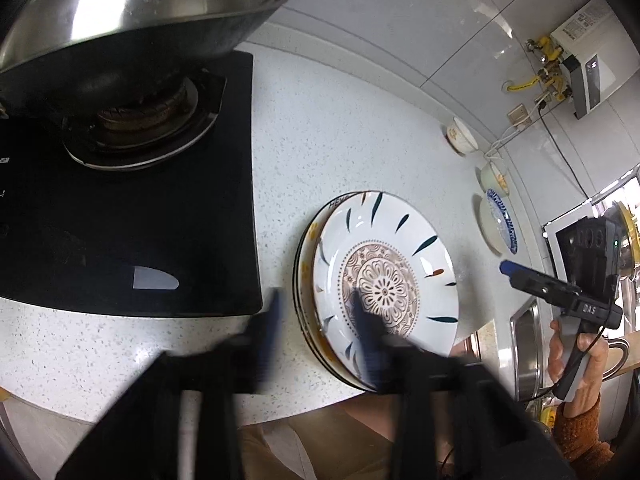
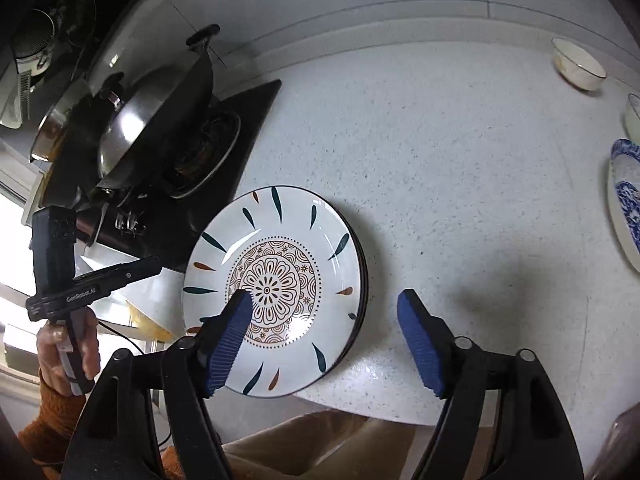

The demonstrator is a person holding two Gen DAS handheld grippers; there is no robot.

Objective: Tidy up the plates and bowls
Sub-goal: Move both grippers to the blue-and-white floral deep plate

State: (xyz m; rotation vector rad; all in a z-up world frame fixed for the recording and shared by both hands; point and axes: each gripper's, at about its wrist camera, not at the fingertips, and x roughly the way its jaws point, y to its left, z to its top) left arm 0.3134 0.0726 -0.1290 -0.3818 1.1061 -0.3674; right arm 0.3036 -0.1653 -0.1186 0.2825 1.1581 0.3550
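Observation:
A stack of plates lies on the speckled counter, the top one white with a brown mandala and teal leaf marks. My left gripper is open and blurred, its fingers astride the stack's near-left rim. My right gripper is open and empty, its left finger over the plate, its right finger over bare counter. A blue-patterned plate and two cream bowls sit at the counter's far right.
A black gas hob with a lidded wok stands left of the plates. A steel sink lies right, a water heater on the wall. The counter's front edge runs just below the stack.

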